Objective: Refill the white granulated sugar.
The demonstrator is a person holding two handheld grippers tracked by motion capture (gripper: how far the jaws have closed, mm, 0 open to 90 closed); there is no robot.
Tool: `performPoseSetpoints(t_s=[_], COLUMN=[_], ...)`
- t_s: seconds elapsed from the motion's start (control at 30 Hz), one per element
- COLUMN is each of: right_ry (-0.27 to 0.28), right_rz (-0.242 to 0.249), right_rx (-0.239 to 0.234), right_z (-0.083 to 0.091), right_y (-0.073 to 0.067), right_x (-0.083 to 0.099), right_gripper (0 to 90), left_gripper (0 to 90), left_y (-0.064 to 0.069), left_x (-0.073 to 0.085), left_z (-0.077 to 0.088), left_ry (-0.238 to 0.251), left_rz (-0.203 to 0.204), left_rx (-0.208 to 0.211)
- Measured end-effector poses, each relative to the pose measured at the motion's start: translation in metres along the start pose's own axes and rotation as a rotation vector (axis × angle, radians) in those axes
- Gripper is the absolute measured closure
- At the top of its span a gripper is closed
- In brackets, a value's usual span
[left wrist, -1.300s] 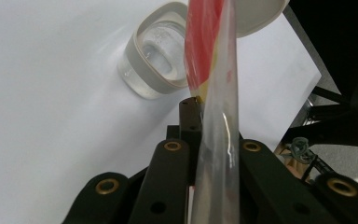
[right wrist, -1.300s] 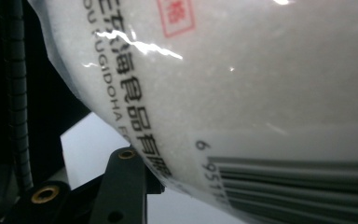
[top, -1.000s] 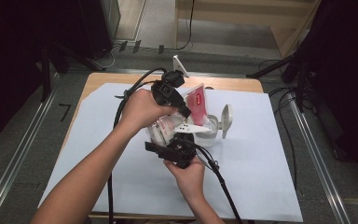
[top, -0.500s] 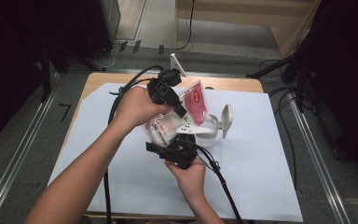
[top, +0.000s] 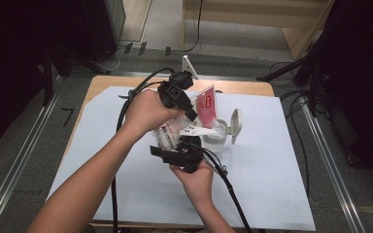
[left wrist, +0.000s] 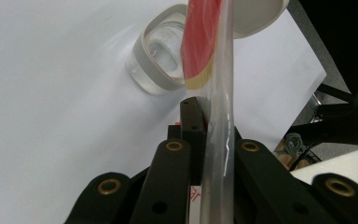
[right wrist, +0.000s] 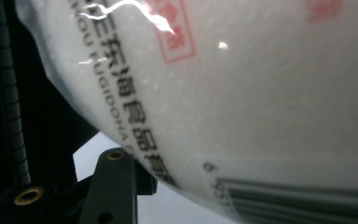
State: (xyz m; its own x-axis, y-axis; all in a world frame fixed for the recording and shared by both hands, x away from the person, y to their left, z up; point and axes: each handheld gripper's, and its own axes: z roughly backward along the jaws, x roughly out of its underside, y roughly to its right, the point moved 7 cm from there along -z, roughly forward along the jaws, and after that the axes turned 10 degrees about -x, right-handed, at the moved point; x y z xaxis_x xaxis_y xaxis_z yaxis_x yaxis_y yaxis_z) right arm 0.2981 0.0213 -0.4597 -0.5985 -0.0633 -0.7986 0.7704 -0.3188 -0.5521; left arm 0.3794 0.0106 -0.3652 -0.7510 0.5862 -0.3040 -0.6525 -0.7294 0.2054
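A plastic bag (top: 177,130) of white powder with a red top hangs tilted over a clear jar (top: 214,141) whose white flip lid (top: 235,125) stands open. My left gripper (top: 190,114) is shut on the bag's flat upper edge; in the left gripper view the clear film (left wrist: 219,140) runs between the jaws, with the jar (left wrist: 161,51) below. My right gripper (top: 182,146) holds the bag's bulging lower end from underneath. Its jaws have just been opening a little, with the bag (right wrist: 261,93) still between them and pressed on one finger (right wrist: 114,182).
A white paper sheet (top: 272,194) covers the wooden table (top: 243,87). A small white stand (top: 188,64) sits at the far edge. Black cables (top: 230,189) trail from both grippers toward the near edge. Dark curtains flank the table.
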Motion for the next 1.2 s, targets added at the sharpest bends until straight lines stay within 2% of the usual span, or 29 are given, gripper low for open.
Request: performPoseSetpoints(t_s=[0.17,0.23,0.37,0.53,0.6,0.63,0.73,0.83,0.93,0.97,1.1,1.2], right_ry=[0.024,0.039,0.072,0.105,0.111,0.115,0.109,0.101,0.078,0.07,0.053,0.048], right_rz=[-0.048,-0.069,-0.087,-0.123,-0.136,-0.144,-0.138,-0.131,-0.092,-0.079,0.002,-0.015], right_rx=[-0.03,-0.058,-0.085,-0.132,-0.148,-0.156,-0.154,-0.139,-0.099,-0.085,0.024,0.027], right_z=[-0.001,0.0,0.003,0.006,0.007,0.007,0.007,0.007,0.008,0.008,0.01,0.01], right_y=[0.002,0.003,0.004,0.004,0.004,0.004,0.004,0.007,0.008,0.008,0.008,0.008], right_x=[-0.001,-0.001,0.0,0.003,0.003,0.003,0.004,0.004,0.004,0.005,0.003,0.003], right_gripper=[62.4,63.0,63.5,64.0,64.3,64.5,64.5,64.4,63.6,62.7,57.1,61.7], left_gripper=[83.7,79.5,74.0,72.5,79.5,86.4,89.5,90.0,90.0,90.0,90.0,90.0], left_y=[0.001,0.001,0.006,0.01,0.011,0.012,0.014,0.015,0.014,0.013,0.01,0.01], left_x=[-0.002,-0.002,-0.003,-0.004,-0.003,-0.003,-0.005,-0.007,-0.009,-0.01,-0.011,-0.011], left_z=[-0.003,-0.003,-0.002,-0.001,-0.001,-0.001,-0.004,-0.008,-0.009,-0.009,-0.007,-0.009], left_ry=[-0.002,-0.006,0.01,-0.007,-0.024,-0.035,-0.066,-0.064,-0.075,-0.062,-0.049,-0.053], left_rz=[0.003,-0.013,-0.038,-0.042,-0.056,-0.063,-0.065,-0.044,-0.023,-0.013,0.009,0.011], left_rx=[-0.004,-0.003,0.009,0.02,0.001,0.003,-0.021,-0.025,-0.027,-0.031,-0.04,-0.039])
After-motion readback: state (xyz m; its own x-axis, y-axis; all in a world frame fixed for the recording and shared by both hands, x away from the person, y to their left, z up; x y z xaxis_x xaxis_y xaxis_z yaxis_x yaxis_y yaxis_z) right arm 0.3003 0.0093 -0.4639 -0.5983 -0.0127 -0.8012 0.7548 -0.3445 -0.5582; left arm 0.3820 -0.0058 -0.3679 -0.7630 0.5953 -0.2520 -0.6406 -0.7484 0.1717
